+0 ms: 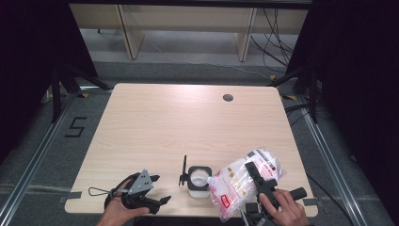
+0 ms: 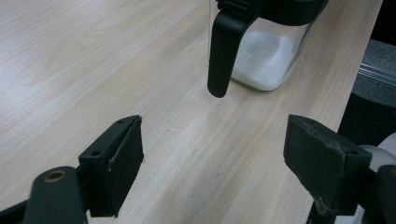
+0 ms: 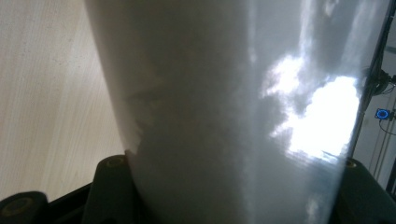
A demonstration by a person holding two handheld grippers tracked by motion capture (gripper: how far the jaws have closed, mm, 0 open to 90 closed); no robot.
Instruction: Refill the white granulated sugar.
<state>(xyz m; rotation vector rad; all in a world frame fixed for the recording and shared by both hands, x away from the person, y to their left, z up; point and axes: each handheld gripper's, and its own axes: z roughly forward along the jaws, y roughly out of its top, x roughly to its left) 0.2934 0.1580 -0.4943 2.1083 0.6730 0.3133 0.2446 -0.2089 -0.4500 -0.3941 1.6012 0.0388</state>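
A square glass jar with white powder in it stands near the table's front edge, its black lid flipped up on its left. In the left gripper view the jar stands ahead, with the lid hanging down in front of it. My left gripper rests low at the front left, open and empty, pointing at the jar. My right gripper is shut on a clear plastic bag of white grains with a red label. The bag tilts, its low end beside the jar. The bag fills the space between the right jaws.
The light wooden table has a round cable hole near its far edge. Black stand legs rise at both far corners, and pale shelving stands behind. The table's front edge runs just under both hands.
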